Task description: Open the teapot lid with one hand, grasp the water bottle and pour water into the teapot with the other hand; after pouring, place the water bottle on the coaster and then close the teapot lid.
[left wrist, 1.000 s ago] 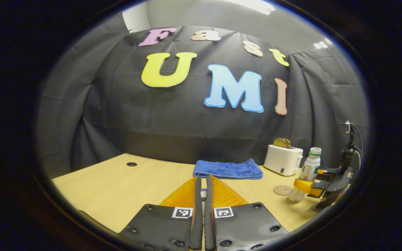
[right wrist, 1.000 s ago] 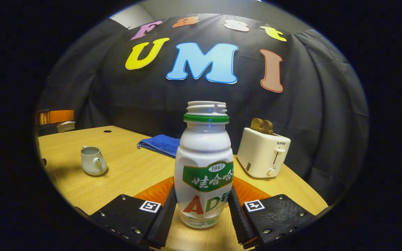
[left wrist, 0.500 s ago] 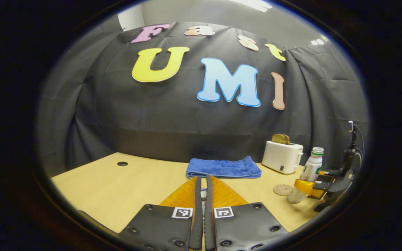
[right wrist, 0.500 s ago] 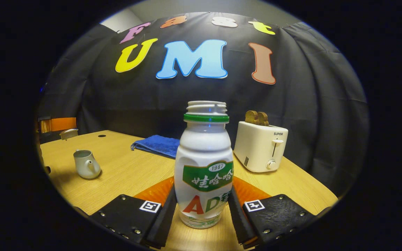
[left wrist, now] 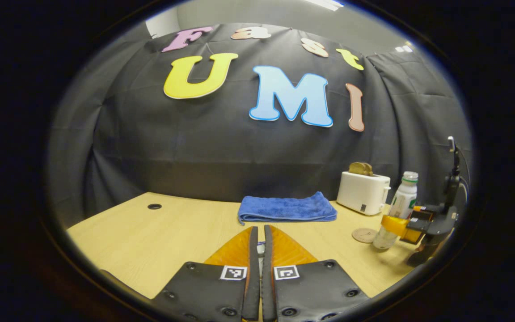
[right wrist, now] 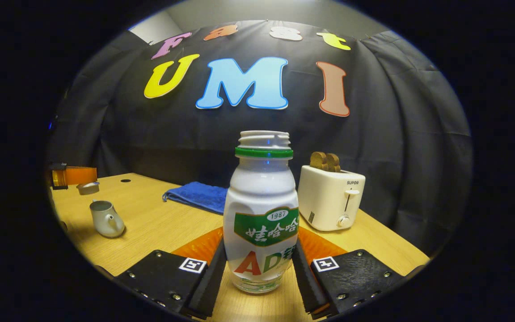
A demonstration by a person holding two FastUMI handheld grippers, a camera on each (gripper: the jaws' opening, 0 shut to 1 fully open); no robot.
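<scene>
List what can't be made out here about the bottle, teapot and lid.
- Water level in the bottle: right gripper view, hidden by its opaque wall and label.
- Water in the teapot: right gripper view, too small and seen too much from the side.
- Lid: small and near the edge in the right gripper view; in the left gripper view the left tool hides nearly all of it.

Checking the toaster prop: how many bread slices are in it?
2: brown bread slices stand side by side in the top slots of the white boxy toaster, right of the folded blue towel; lower parts hidden inside.
</scene>
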